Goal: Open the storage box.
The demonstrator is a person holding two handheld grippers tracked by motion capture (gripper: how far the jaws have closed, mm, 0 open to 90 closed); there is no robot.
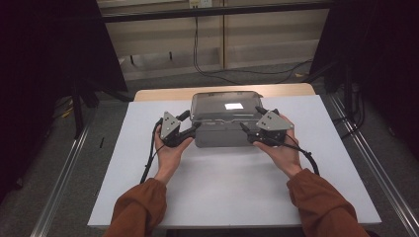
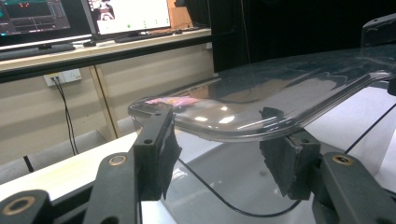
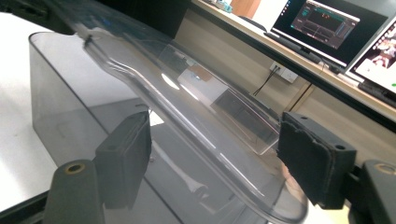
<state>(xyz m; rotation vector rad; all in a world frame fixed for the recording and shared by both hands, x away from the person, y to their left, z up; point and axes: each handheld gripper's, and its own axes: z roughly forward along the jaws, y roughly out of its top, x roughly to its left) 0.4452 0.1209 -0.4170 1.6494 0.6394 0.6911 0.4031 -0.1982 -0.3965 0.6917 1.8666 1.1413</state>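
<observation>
White tabletop (image 1: 217, 187) carries one smoky clear plastic box (image 1: 225, 133) with one clear lid (image 1: 225, 106), set at the far middle edge, with bare surface left open on the near side and both flanks. Two grippers are placed at its ends: the left gripper (image 1: 193, 126) is seen with jaws partly open astride the lid's rim, pads not visibly pressing, and the right gripper (image 1: 247, 129) likewise stands open around the rim.

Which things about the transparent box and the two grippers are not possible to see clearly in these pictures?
- High view: the inside of the box is unclear; glare on the lid hides it.
- High view: the left gripper and right gripper tips are too small to show contact.
- Left gripper view: the box base is cut off by the bottom edge.
- Right gripper view: the screens are too small to read.
</observation>
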